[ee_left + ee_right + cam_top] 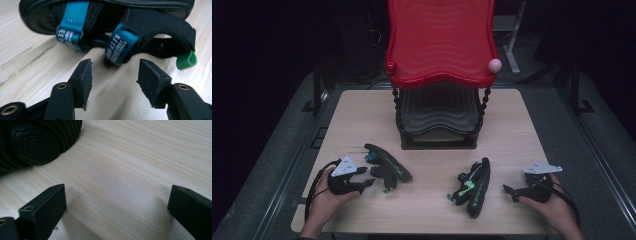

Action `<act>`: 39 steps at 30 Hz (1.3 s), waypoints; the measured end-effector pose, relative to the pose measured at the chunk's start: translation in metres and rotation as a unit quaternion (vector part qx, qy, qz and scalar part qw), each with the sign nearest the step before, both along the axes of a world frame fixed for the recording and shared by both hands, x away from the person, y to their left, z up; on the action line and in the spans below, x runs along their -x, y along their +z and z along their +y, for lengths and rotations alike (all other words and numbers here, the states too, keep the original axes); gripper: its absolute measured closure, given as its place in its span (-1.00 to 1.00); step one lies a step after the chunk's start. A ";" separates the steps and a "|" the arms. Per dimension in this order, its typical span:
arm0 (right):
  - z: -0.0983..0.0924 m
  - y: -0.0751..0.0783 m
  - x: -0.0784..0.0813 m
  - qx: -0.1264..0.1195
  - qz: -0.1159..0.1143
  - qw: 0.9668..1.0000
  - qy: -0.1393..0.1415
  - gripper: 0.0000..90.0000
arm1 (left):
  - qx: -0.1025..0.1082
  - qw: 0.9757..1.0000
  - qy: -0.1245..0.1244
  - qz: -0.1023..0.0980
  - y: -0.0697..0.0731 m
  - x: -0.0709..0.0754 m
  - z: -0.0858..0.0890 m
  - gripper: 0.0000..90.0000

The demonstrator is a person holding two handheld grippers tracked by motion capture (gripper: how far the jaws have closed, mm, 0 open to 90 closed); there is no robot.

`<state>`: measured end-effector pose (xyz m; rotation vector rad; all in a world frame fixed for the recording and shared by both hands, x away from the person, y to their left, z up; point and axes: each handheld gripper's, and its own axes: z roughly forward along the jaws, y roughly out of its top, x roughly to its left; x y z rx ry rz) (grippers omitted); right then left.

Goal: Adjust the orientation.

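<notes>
The left tool (113, 75) stands half open and empty just short of the black sandal with teal webbing straps (117, 32) lying on the pale wooden counter (432, 200); the right tool (117, 202) gapes wide, empty, beside the second black sandal's ridged rubber sole (37, 142)

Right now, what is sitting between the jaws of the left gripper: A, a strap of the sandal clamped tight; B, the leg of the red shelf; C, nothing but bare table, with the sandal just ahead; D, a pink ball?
C: in the left gripper view the left gripper has its jaws apart over bare table, and the sandal with blue straps lies just beyond their tips, untouched.
</notes>
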<state>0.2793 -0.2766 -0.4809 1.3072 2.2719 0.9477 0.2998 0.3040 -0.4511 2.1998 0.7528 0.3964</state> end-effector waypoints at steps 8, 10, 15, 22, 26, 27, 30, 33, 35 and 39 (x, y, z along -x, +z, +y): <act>0.000 0.000 0.000 0.000 0.000 1.000 0.000 -0.97 | 0.013 0.999 -0.031 -0.006 -0.003 -0.015 -0.010 0.44; 0.000 0.000 0.000 0.000 0.000 1.000 0.000 -0.97 | 0.015 0.999 -0.034 -0.007 -0.001 -0.016 -0.011 0.50; 0.000 0.000 0.000 0.000 0.000 1.000 0.002 -0.97 | 0.039 0.999 -0.031 -0.010 0.004 -0.016 -0.008 0.54; -0.001 0.000 0.000 -0.001 -0.001 1.000 0.003 -0.97 | 0.070 0.997 -0.030 -0.019 0.020 -0.011 -0.001 0.57; -0.001 0.000 0.000 -0.001 0.000 1.000 0.003 -0.97 | 0.075 0.996 -0.028 -0.023 0.031 -0.002 0.007 0.59; -0.001 0.000 0.000 -0.001 0.000 1.000 0.004 -0.97 | 0.075 0.996 -0.028 -0.024 0.033 0.000 0.009 0.59; -0.001 0.000 0.000 -0.001 -0.001 1.000 0.004 -0.97 | 0.063 0.997 -0.034 -0.028 0.038 0.009 0.016 0.61; -0.001 0.000 0.001 -0.001 -0.001 1.000 0.005 -0.97 | 0.057 0.997 -0.038 -0.029 0.041 0.019 0.022 0.62; -0.002 0.000 0.001 -0.001 0.000 1.000 0.005 -0.97 | 0.056 0.997 -0.038 -0.028 0.042 0.023 0.025 0.63; -0.002 0.000 0.001 -0.001 0.000 1.000 0.005 -0.97 | 0.055 0.997 -0.045 -0.024 0.041 0.026 0.026 0.62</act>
